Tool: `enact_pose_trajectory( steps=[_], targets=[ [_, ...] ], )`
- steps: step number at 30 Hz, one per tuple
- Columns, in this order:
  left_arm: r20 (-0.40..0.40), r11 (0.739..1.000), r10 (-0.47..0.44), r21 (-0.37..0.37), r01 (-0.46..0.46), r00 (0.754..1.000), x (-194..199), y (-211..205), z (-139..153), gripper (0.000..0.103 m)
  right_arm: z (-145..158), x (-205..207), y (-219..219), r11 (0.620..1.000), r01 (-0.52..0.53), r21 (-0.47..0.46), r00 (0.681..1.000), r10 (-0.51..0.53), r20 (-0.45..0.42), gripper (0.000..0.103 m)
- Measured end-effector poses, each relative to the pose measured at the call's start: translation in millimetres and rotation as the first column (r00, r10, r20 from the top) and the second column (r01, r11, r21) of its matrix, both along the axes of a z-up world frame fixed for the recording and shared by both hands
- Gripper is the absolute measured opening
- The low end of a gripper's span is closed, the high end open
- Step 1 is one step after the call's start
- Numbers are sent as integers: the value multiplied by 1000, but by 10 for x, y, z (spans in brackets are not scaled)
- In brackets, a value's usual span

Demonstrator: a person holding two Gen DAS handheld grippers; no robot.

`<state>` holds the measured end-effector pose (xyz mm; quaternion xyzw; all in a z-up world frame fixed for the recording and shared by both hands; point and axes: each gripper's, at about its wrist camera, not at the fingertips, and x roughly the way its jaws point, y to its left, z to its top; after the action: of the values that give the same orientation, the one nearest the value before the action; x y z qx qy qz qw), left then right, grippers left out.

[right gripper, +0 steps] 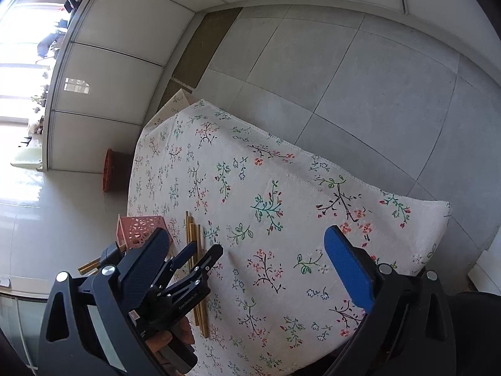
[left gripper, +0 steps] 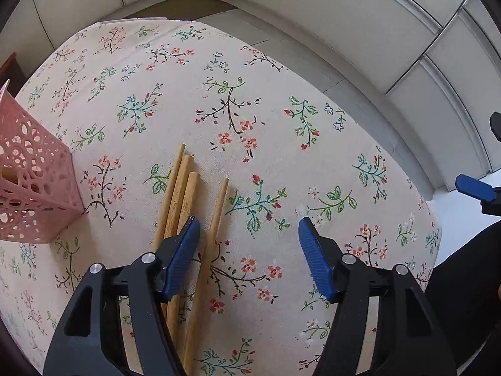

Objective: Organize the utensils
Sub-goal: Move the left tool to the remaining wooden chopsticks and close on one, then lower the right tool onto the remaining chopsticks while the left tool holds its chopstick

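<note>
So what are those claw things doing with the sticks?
A person is tidying chopsticks lying on the flowery tablecloth. The left gripper hangs open just over them, one finger across the bundle, nothing squeezed yet. The pink basket waits beside them. The right gripper is open, holding nothing.

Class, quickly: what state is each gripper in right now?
Left gripper: open over the chopsticks, holding nothing.
Right gripper: open, empty.

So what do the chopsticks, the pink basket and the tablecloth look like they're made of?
Chopsticks: likely bamboo or light wood, matte tan, faint grain.
Pink basket: looks like moulded plastic, with stiff cut-out lattice walls and a slight sheen.
Tablecloth: seemingly woven cotton or linen, matte, printed flowers, frayed edge in the right wrist view.
</note>
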<state>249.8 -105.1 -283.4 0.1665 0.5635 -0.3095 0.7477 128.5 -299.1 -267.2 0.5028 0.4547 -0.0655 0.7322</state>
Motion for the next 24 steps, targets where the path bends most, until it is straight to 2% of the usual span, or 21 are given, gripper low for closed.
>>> enact_pose_trajectory(
  steps=[1,4,5,6,7,11,15,19,22,24],
  targets=[
    [10,1000,-4,29,3,1000,-21,-49,-15,59,3,-1,1,1000,-1,-6,1000,1,1,96],
    [38,993,10,116,-14,999,-12,-125,-26,45,21,4,23,1000,-11,-27,1000,11,-1,96],
    [34,992,33,125,-37,999,14,-115,-21,35,20,14,40,999,-18,-33,1000,18,-5,96],
    [30,990,52,130,-56,998,39,-105,-14,18,15,18,52,999,-26,-38,1000,25,-11,96],
    [28,987,81,139,-84,996,68,-75,-10,10,9,26,70,998,-33,-45,999,32,-20,96],
    [24,981,126,144,-128,992,-3,58,-12,5,6,53,146,994,-55,-99,997,51,-50,96],
    [23,980,179,87,-180,984,-262,340,39,4,0,186,380,976,-141,-167,987,126,-98,96],
    [38,973,232,-25,-231,972,-630,714,365,4,-63,491,843,946,-267,-185,958,239,-159,96],
    [76,960,266,-112,-257,961,-883,976,705,4,-158,726,1136,940,-290,-182,947,254,-197,95],
    [94,945,296,-175,-277,951,-1025,1132,894,4,-255,903,1276,944,-288,-160,941,247,-233,84]
  ],
)
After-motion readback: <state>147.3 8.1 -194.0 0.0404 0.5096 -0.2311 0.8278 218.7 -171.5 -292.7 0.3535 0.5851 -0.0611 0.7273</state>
